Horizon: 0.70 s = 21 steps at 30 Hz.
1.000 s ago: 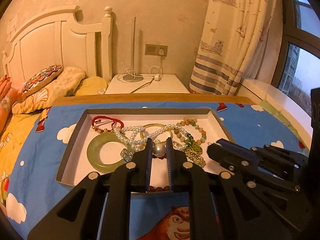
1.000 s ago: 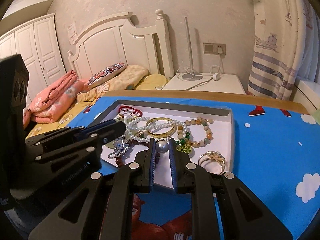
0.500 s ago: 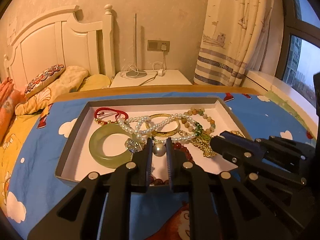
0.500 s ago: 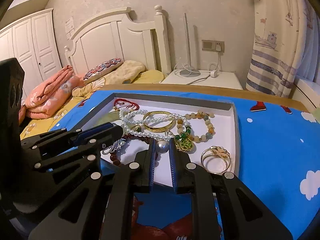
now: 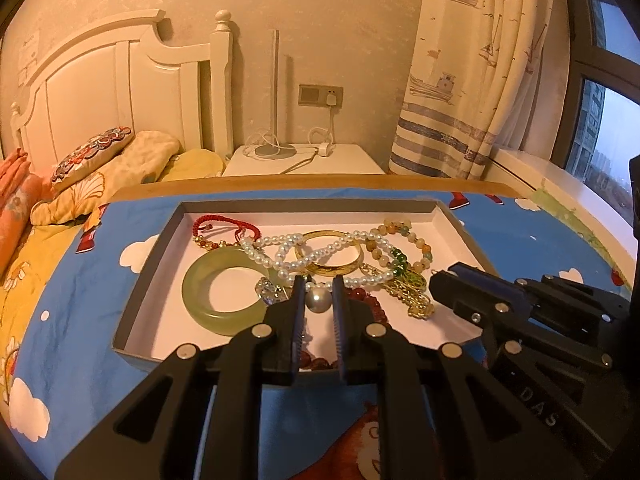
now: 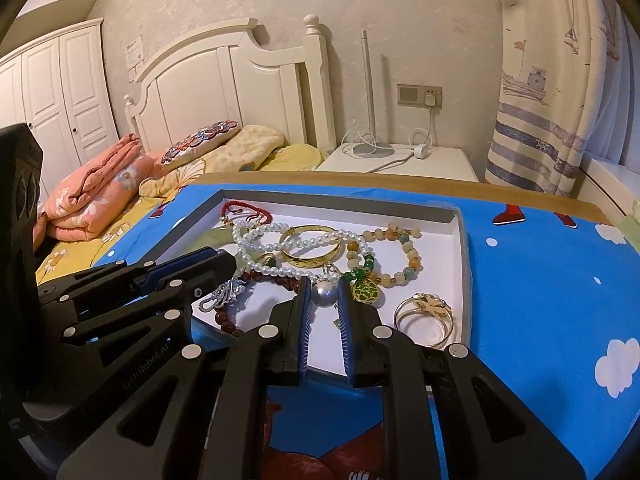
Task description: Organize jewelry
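Closest in, the left gripper [image 5: 318, 284] has a narrow gap and its jaws are opening. The right gripper [image 6: 324, 284] is narrow too, and neither one is pinching anything. Each just frames the big grey pearl [image 5: 318, 301] through its gap. Both hover over the near edge of the tray [image 5: 148, 280], which sits on the blue cartoon-print surface [image 5: 80, 300] with its long side running left to right. In the tray the jade bangle [image 5: 200, 304] lies flat at left and the gold ring [image 6: 424, 316] at right. The pearl necklace [image 5: 288, 240] loops crosswise over the gold bangle [image 5: 344, 266], tangled with the green pendant [image 6: 365, 291]. The red cord bracelet [image 5: 224, 222] is in the far-left corner. Behind are the nightstand [image 5: 304, 162], headboard [image 5: 120, 92] and curtain [image 5: 460, 80].
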Available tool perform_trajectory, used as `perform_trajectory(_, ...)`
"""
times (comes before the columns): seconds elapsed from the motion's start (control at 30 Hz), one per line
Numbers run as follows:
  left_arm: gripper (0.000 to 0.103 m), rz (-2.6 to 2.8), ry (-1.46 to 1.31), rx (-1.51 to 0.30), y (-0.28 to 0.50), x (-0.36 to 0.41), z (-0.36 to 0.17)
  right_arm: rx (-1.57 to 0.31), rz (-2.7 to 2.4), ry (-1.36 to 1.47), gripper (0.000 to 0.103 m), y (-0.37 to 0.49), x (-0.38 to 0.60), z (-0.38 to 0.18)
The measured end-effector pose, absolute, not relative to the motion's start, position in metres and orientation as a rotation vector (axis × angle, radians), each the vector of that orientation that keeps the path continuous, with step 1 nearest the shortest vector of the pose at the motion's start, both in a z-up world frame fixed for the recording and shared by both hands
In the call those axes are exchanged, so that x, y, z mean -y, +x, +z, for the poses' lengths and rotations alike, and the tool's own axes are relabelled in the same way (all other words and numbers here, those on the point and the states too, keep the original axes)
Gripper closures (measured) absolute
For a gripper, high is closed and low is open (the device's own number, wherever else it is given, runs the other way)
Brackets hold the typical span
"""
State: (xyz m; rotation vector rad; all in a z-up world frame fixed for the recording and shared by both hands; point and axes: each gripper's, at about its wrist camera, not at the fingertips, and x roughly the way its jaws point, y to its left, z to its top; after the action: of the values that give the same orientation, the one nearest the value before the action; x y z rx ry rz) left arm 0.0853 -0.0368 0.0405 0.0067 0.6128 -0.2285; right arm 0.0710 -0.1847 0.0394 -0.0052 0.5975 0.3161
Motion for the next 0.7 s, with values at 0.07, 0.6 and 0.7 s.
perform_trajectory(0.07,0.061,-0.211,0.011,-0.605,0.084,0.037,0.041,-0.596,0.32,0.001,0.087,0.071,0.185,0.04)
perform_trajectory(0.6,0.002,0.026,-0.131,-0.439,0.064,0.001,0.064,-0.429,0.222,0.195,0.017,0.049,0.233,0.053)
perform_trajectory(0.7,0.002,0.065,-0.078,-0.43,0.06,0.004,0.066,-0.442,0.174,0.164,0.017,0.047,0.228,0.053)
